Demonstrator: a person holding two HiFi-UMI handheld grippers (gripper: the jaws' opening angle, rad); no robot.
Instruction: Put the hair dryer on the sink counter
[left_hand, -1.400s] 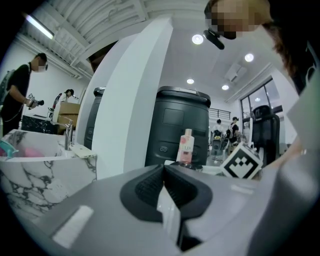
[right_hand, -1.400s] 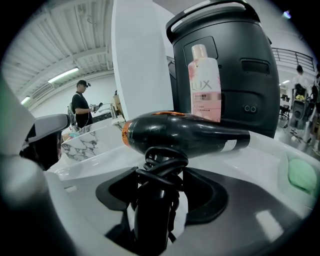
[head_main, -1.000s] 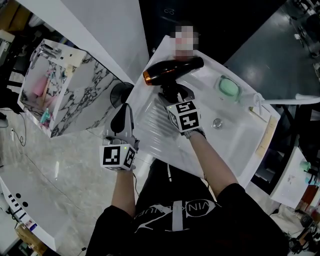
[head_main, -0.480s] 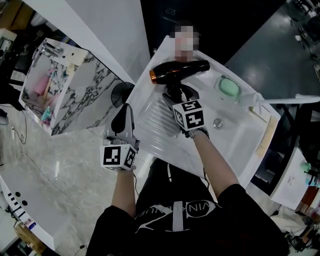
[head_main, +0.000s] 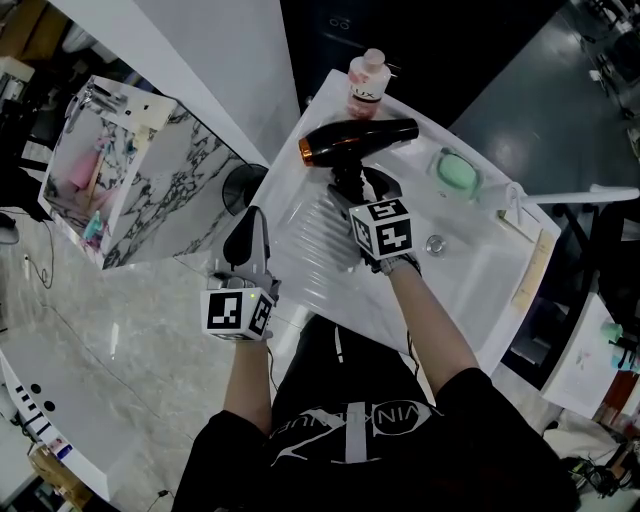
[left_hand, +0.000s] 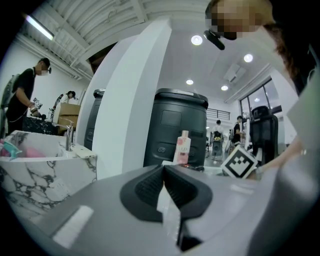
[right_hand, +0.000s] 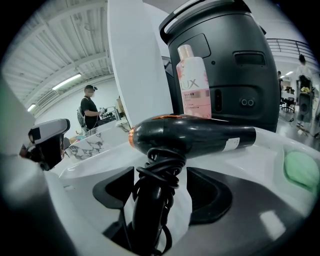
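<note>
Lower left of centre, the left hand-held gripper (head_main: 250, 222) hangs beside the white table (head_main: 480, 260), its jaws pressed together on nothing. Just beyond, the right hand-held gripper (head_main: 352, 190) has its jaws apart on either side of the hair dryer's (head_main: 360, 138) cord-wrapped handle, not touching it. The hair dryer lies on the table, with a pink bottle (head_main: 365, 85) just behind it.

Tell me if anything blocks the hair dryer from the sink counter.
Nothing visible does. The hair dryer already lies on the sink counter, beside the pink bottle, its handle between the right gripper's open jaws.
</note>
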